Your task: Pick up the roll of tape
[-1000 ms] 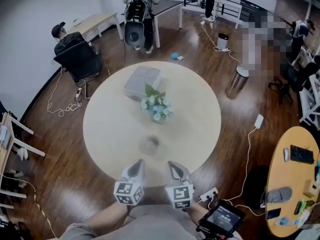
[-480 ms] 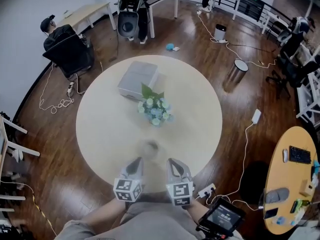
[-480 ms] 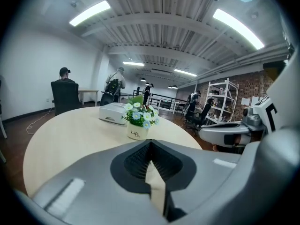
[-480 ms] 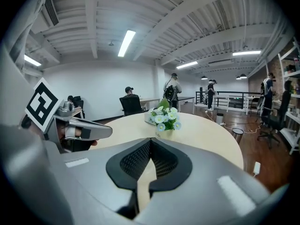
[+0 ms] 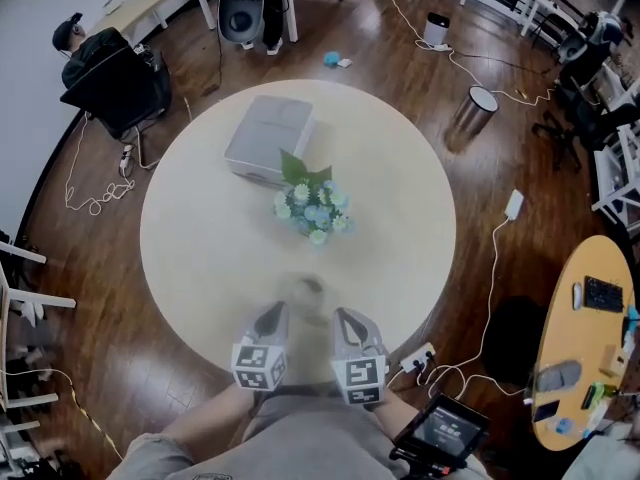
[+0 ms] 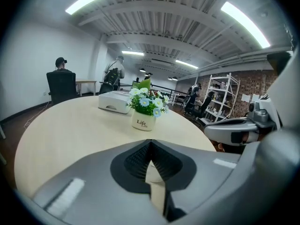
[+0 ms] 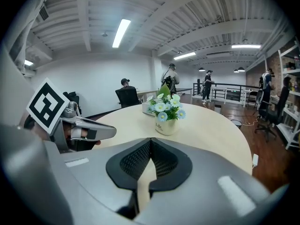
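The roll of tape [image 5: 302,287] is a clear, blurred ring lying on the round beige table [image 5: 200,238], near its front edge. My left gripper [image 5: 272,314] and right gripper [image 5: 346,317] sit side by side just short of it, one on each side, both pointing toward the table's middle. Both are shut with nothing between the pads. In the left gripper view the left gripper [image 6: 150,142] has its jaws meeting at the tip, and the right gripper [image 7: 150,141] looks the same in its own view. The tape is hidden in both gripper views.
A white pot of flowers [image 5: 312,211] stands mid-table, with a grey box [image 5: 268,139] behind it. A person sits on a black chair [image 5: 112,83] at far left. A bin [image 5: 472,114], floor cables, a power strip [image 5: 417,357] and a second table [image 5: 590,338] lie to the right.
Both grippers have moved forward and down over the table's front edge, closer to the tape. The head view has tilted, so the table fills more of the frame. Both stayed shut.
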